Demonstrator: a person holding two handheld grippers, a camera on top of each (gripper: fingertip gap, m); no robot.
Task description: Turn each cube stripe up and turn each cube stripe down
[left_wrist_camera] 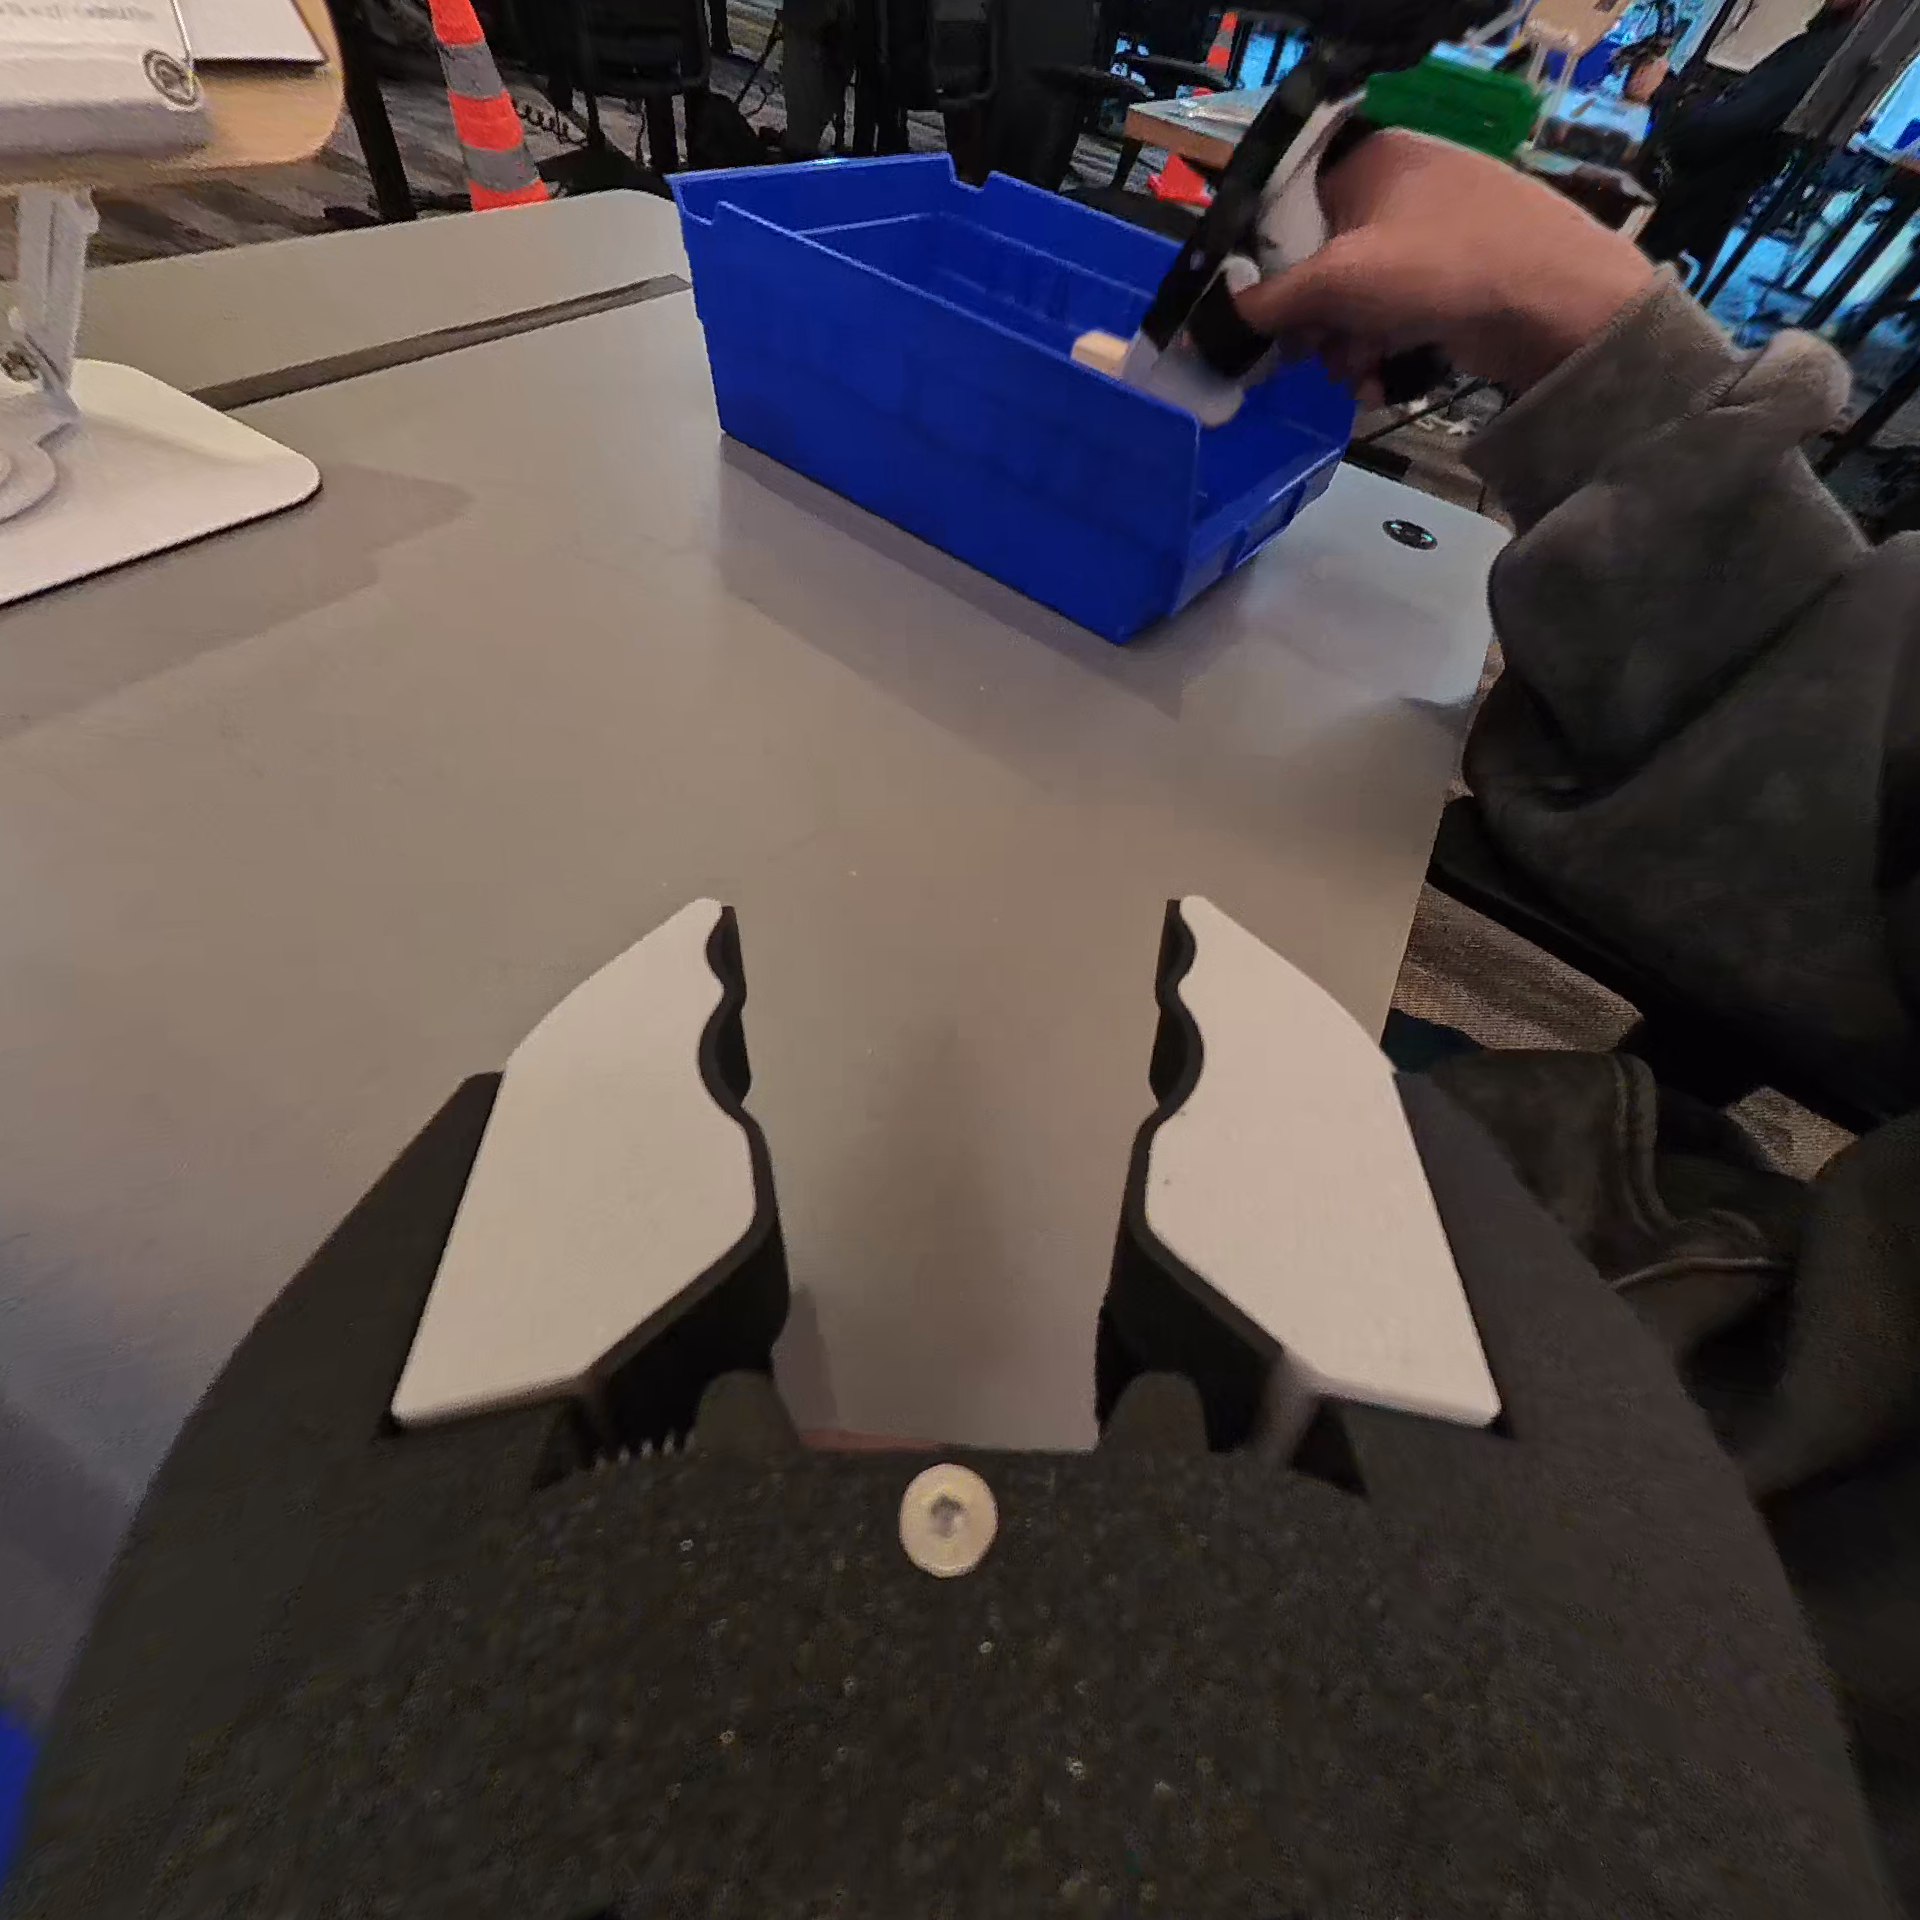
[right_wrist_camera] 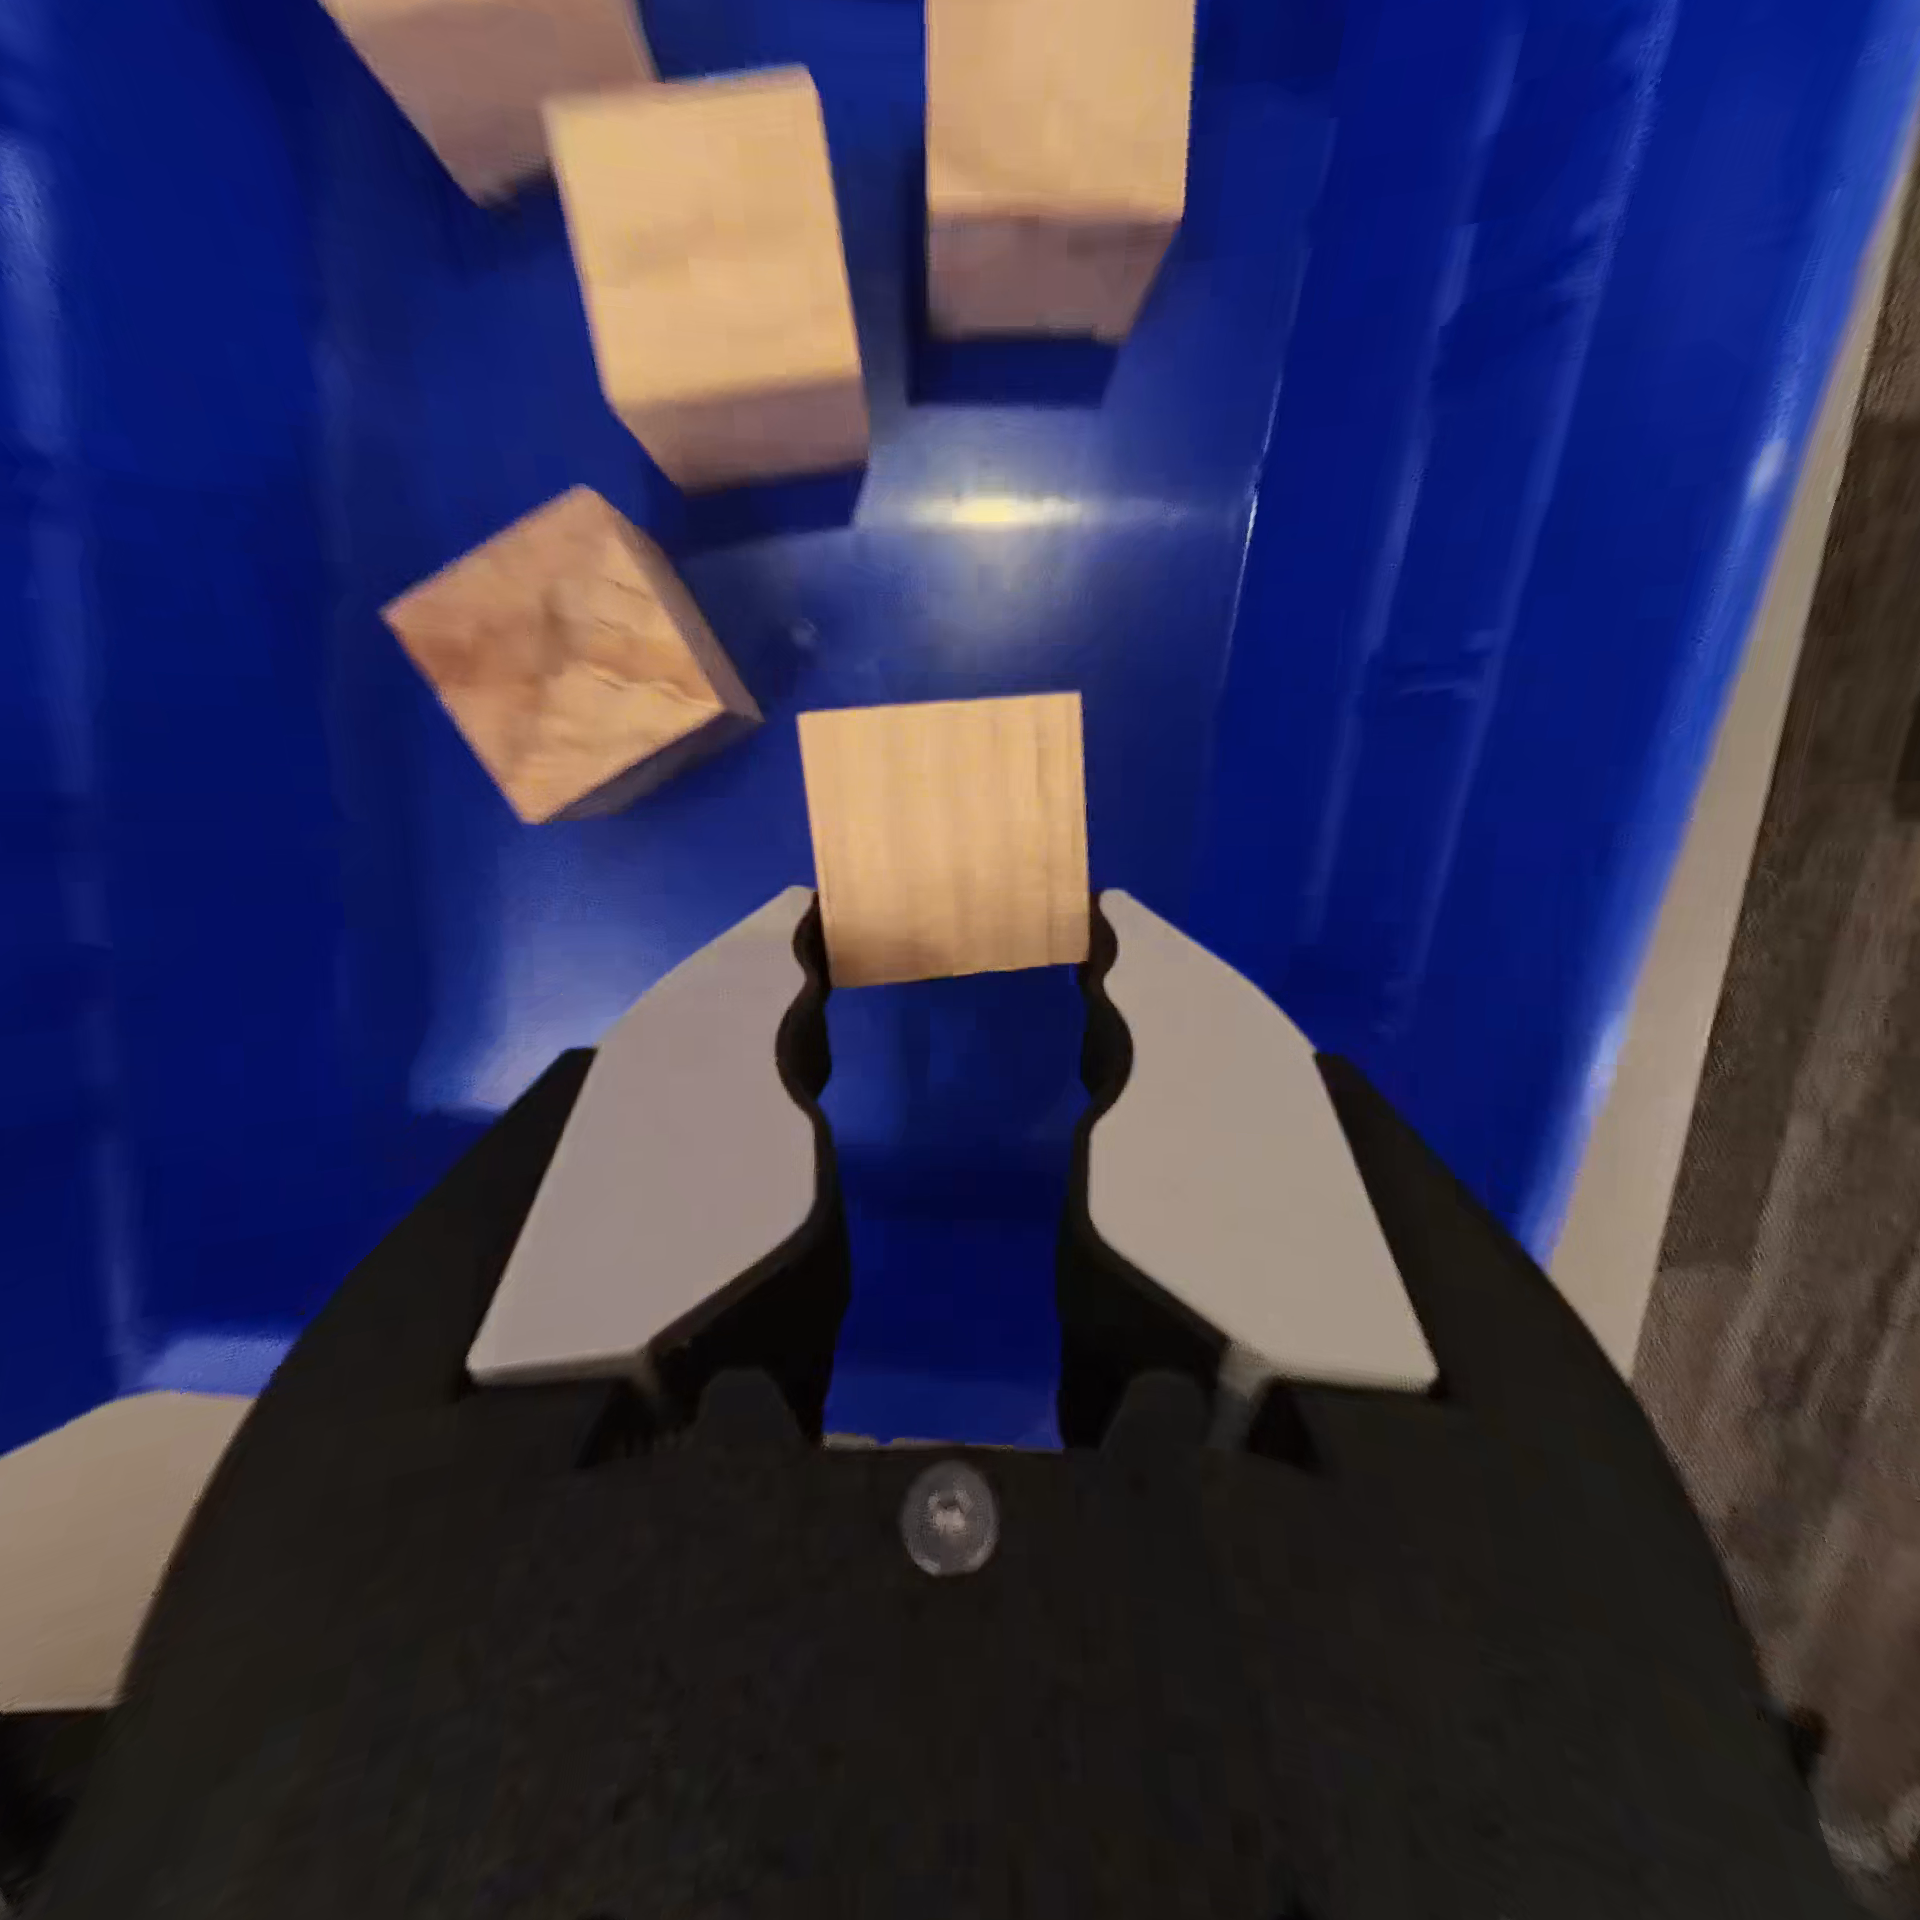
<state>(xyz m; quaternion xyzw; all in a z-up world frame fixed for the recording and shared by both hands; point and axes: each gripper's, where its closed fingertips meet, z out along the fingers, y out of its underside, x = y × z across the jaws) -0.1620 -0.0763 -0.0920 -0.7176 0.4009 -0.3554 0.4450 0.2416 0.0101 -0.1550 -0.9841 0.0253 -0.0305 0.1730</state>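
Observation:
My right gripper [right_wrist_camera: 951,914] is shut on a plain wooden cube [right_wrist_camera: 945,831] held by its tips inside the blue bin [right_wrist_camera: 1403,520]. Several more wooden cubes lie on the bin floor beyond it: one tilted [right_wrist_camera: 566,655], one upright [right_wrist_camera: 717,270], one at the back [right_wrist_camera: 1049,166]. No stripe shows on any face I see. In the left wrist view the right gripper [left_wrist_camera: 1174,353] holds the cube [left_wrist_camera: 1099,351] just above the bin's [left_wrist_camera: 935,416] near wall. My left gripper [left_wrist_camera: 951,925] is open and empty over the grey table [left_wrist_camera: 520,779].
A white stand base [left_wrist_camera: 135,488] sits at the table's left. A person's hand and grey sleeve [left_wrist_camera: 1662,582] reach in from the right. An orange cone [left_wrist_camera: 488,114] and other furniture stand beyond the table.

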